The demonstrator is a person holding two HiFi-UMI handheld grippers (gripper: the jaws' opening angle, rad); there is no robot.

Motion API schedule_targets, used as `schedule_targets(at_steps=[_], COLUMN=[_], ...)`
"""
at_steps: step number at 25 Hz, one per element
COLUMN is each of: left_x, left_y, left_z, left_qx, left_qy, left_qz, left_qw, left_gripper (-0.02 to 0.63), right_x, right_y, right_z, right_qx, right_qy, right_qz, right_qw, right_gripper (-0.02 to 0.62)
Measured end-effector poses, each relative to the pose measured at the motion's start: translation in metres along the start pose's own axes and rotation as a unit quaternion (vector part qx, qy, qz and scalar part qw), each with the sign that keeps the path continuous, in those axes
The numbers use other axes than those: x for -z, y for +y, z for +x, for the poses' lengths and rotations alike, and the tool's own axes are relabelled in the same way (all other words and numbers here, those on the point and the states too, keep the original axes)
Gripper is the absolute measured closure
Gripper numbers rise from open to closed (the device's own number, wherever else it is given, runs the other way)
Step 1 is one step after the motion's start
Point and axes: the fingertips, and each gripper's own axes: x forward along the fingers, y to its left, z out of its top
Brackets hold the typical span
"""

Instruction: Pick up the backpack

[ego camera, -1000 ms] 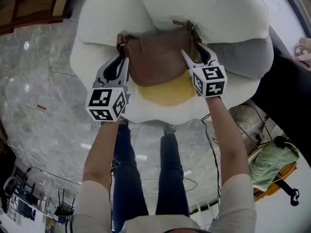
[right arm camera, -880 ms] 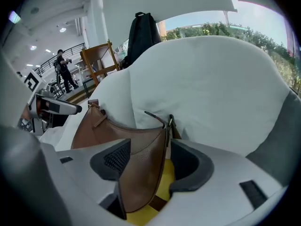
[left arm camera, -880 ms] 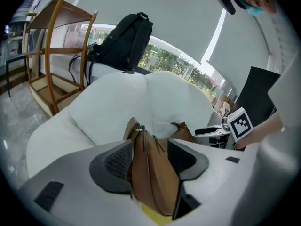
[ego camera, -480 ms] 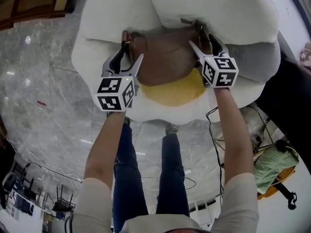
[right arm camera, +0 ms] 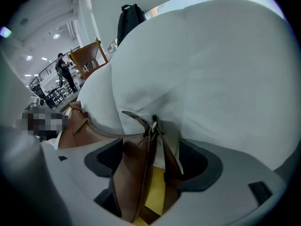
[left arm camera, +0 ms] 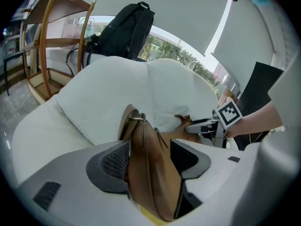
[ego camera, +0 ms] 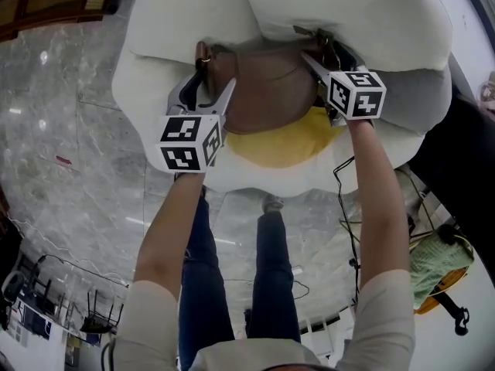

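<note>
**Both claws wide around the ends of the brown bag**

Two bare forearms reach forward and down, roughly parallel, each ending in a marker cube. The left claw (left arm camera: 150,159) straddles the left end of the brown bag (ego camera: 267,91). Its jaws have just been opening and stand wide, with the leather between them close to one pad and clear of the other. The right claw (right arm camera: 153,161) straddles the right end at the strap ring (right arm camera: 154,126). Its jaws have also just been opening and are wide, the bag loose between them.

The bag sits on the seat of a white armchair (ego camera: 186,22), against the backrest and partly over a yellow cushion (ego camera: 282,141). Grey veined marble floor (ego camera: 69,130) lies around the chair. Far behind it are a wooden shelf (left arm camera: 51,46) and a black backpack (left arm camera: 124,29).

The bag is pebbled leather with a rounded bottom and a metal zip. The chair is puffy and matte, and the claw pads are dark and ribbed
</note>
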Motion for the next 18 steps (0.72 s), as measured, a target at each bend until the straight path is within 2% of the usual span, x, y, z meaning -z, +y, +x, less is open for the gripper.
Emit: schedule_targets(at_steps=[5, 9, 14, 18], left_x=[0.013, 0.012, 0.012, 0.015], left_y=[-0.007, 0.004, 0.008, 0.004], left_z=[0.008, 0.019, 0.022, 0.022], left_qx=[0.004, 0.001, 0.0, 0.008], left_qy=[0.018, 0.03, 0.032, 0.033], left_qz=[-0.003, -0.028, -0.041, -0.034], left_qw=[0.9998, 0.9992, 0.9987, 0.9989], left_gripper=[0.334, 0.334, 0.359, 0.408], right_x=[0.006, 0.014, 0.018, 0.021], right_y=[0.008, 0.023, 0.019, 0.019], right_z=[0.009, 0.012, 0.003, -0.006], right_qx=[-0.035, -0.054, -0.033, -0.019], right_qy=[0.015, 0.043, 0.03, 0.017], right_qz=[0.043, 0.012, 0.037, 0.039], right_qw=[0.998, 0.998, 0.998, 0.999], right_gripper=[0.245, 0.249, 0.344, 0.379])
